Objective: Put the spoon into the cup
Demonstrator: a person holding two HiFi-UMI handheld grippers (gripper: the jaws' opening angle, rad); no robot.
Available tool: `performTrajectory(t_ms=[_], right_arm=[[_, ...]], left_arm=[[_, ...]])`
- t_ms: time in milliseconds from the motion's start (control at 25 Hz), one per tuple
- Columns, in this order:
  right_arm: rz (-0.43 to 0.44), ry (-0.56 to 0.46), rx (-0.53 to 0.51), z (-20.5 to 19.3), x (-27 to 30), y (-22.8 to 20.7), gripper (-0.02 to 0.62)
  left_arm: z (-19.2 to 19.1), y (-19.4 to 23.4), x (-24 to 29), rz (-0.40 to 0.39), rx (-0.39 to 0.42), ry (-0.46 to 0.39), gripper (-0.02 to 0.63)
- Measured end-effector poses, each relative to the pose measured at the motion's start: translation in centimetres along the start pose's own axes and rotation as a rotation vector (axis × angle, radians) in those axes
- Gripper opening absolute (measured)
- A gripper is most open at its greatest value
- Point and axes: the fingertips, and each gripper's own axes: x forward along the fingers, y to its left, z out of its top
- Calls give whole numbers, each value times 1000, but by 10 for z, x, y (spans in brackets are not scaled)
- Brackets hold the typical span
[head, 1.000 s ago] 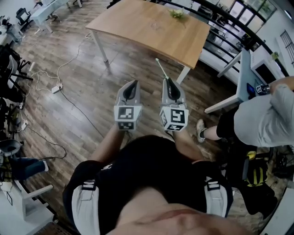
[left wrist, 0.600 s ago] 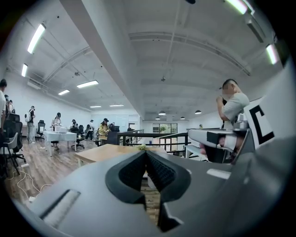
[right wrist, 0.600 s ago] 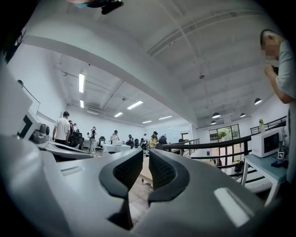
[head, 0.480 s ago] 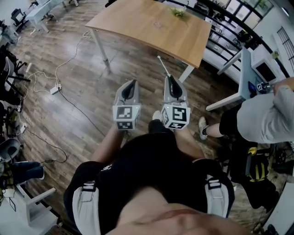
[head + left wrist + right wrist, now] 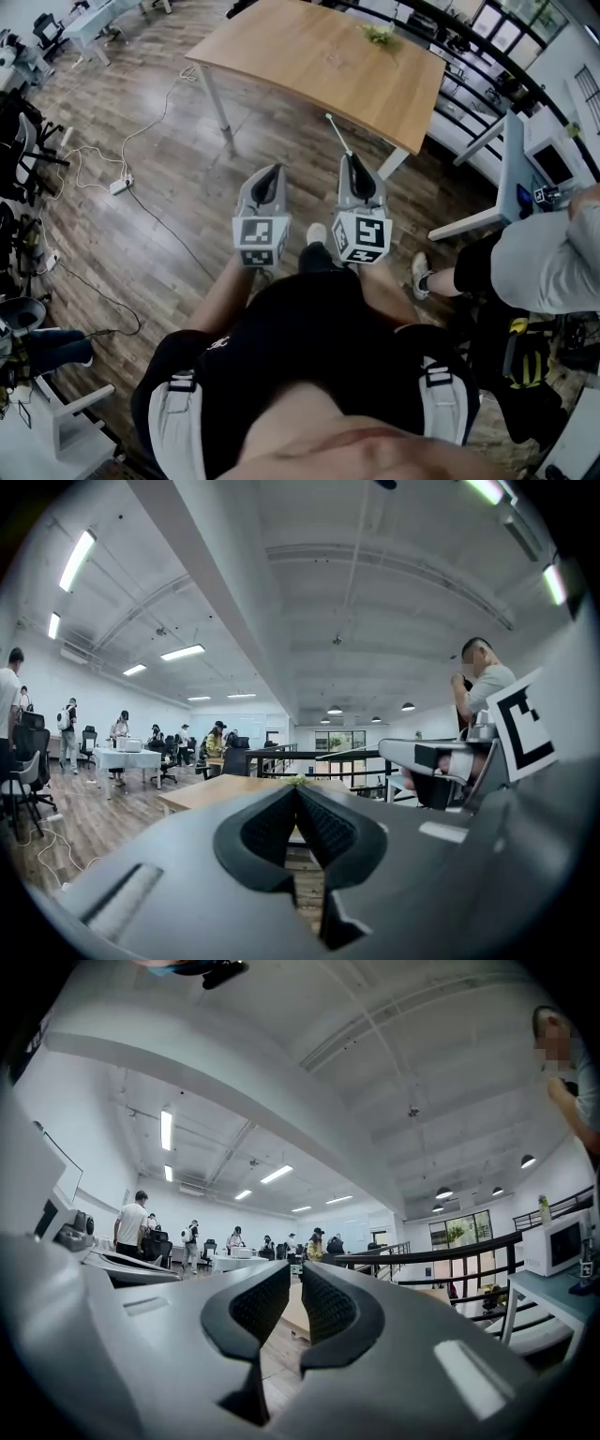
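Head view, near to far. At the bottom edge is the person's dark shirt [image 5: 309,328], with both forearms held forward and close together, side by side. Each forearm ends in a gripper carrying a marker cube and pointing level at the far tabletop.

The left gripper [image 5: 274,171] is closed: in the left gripper view its jaws meet at the tips with nothing between them. The right gripper [image 5: 351,159] is nearly closed, with only a narrow slit between the pads in the right gripper view. The spoon [image 5: 336,131] projects from its tips as a thin pale shaft, so this gripper is judged to be clamped on the spoon's near end. That view does not show the pad contact itself. The spoon's long axis runs forward and slightly to the left, in line with the way to the tabletop.

Beyond the spoon lies open wooden floor [image 5: 169,159], so both grippers are well apart from the tabletop [image 5: 309,47]. A faint clear shape near the tabletop's middle is probably the cup [image 5: 335,58], but it is too small to confirm. A green plant [image 5: 380,33] stands beyond it, near the far edge. The cup lies straight ahead of the spoon tip, and the right hand is both the carrier and the nearer one. The coming move is judged to be a forward carry across the floor gap, followed by tipping the spoon down into the cup. A bystander [image 5: 548,262] stands at the right, beside a desk.
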Motion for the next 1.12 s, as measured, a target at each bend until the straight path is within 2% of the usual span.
performTrajectory(t_ms=[360,760,1120], right_arm=[[5,-18,15,-8,66,-28,41],[20,-5,27,-8,184,-102,41],[24,-11,49,-18,266,-172,41]], left_arm=[[-1,28,74,17,-2,2,12],[28,40,214,15,1,15,12],[38,39,326,18,47,19,12]])
